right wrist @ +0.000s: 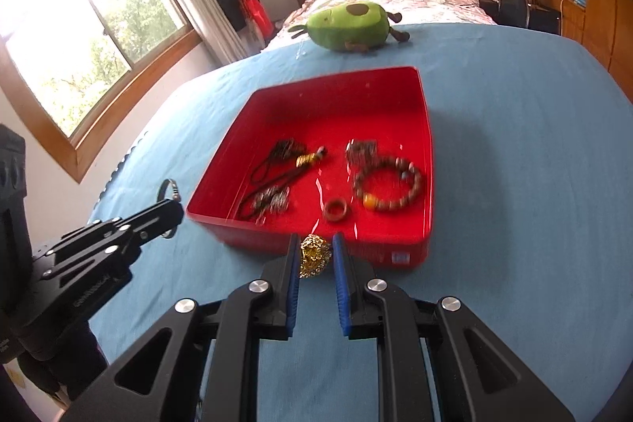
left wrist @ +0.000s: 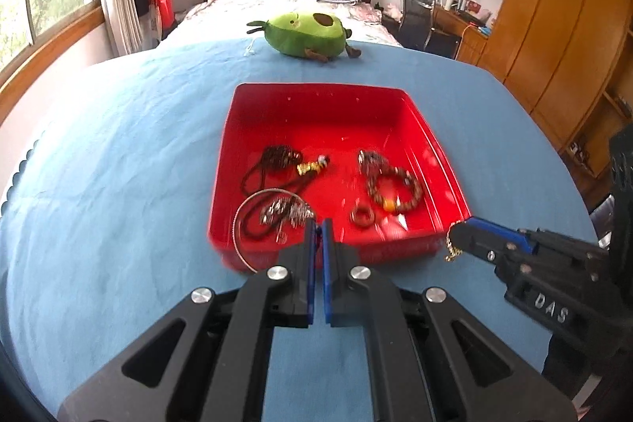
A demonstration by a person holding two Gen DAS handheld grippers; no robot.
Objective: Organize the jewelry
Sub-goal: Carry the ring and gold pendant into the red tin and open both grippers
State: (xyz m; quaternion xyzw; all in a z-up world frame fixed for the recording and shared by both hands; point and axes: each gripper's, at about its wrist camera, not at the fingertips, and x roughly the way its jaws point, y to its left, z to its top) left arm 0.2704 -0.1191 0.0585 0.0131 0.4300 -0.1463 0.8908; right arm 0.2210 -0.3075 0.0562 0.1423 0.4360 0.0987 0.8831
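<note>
Both grippers held jewelry at the red tray's (left wrist: 425, 141) near edge.
"DAS" marked the right gripper (right wrist: 315, 244), clamping a gold chain (right wrist: 313, 256); left gripper (left wrist: 317, 224) pinched a silver hoop (left wrist: 241, 220) whose ring showed fully only from the right.

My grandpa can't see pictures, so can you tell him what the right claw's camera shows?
The right claw pinches a bunched gold chain just in front of a red tray on a blue cloth. The tray holds a beaded bracelet, a brown ring and dark cord necklaces. The left claw holds a silver bangle; a green avocado plush sits behind.
</note>
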